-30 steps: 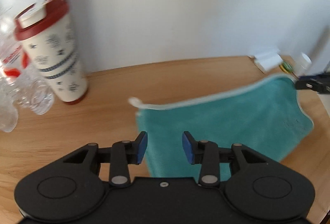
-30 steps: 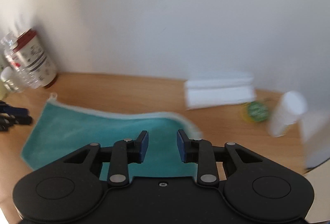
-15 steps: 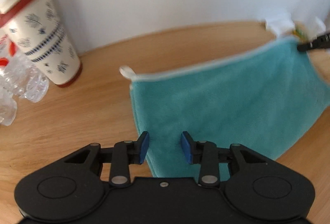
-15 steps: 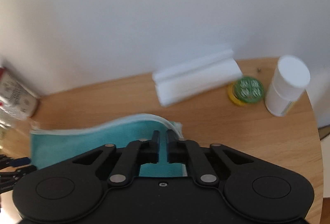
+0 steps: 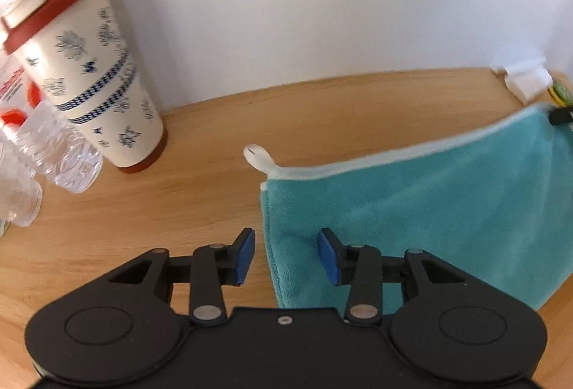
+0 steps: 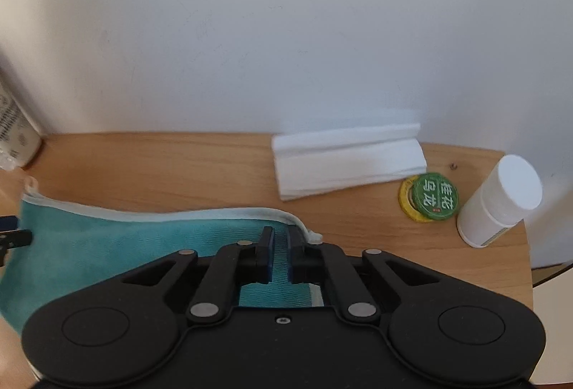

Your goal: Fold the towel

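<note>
Surface (image 5: 200, 210) of pale wood lies under both tools. Towel (image 5: 429, 210), teal with a pale hem, spreads between them; its left edge runs between the wide-apart blue pads of the left tool (image 5: 285, 254), and its far right corner is clamped in the closed right tool (image 6: 280, 254). Cup (image 5: 89, 77) with a red lid stands ahead and left of the left tool. Folded white cloth (image 6: 347, 163), white bottle (image 6: 497, 206) and green tin (image 6: 435, 197) sit ahead and right of the right tool.
</note>
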